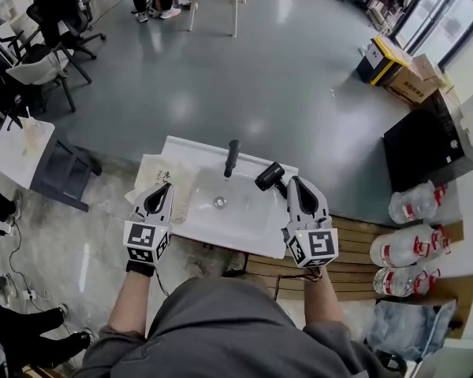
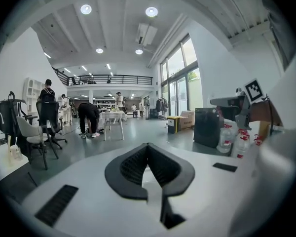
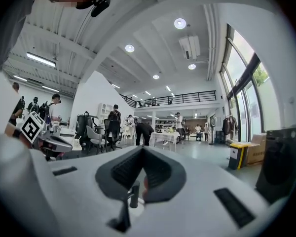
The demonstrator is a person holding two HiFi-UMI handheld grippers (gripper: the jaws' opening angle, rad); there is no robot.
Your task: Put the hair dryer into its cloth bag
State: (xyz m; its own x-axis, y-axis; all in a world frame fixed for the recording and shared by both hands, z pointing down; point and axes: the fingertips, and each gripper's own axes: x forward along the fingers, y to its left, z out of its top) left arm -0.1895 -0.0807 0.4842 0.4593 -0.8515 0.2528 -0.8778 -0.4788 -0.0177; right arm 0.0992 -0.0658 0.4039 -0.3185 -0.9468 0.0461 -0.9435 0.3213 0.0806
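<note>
Hair dryer beside right jaws

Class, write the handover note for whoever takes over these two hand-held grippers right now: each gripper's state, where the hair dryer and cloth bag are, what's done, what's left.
Left gripper: shut, empty, above the cream cloth bag, which lies at the left end of the white washbasin counter.
Right gripper: shut, empty, next to the black hair dryer, which lies at the basin's back right, beside the black tap.
Done: nothing; the dryer is outside the bag.
Left: grasp the dryer, open the bag, put the dryer in.
</note>
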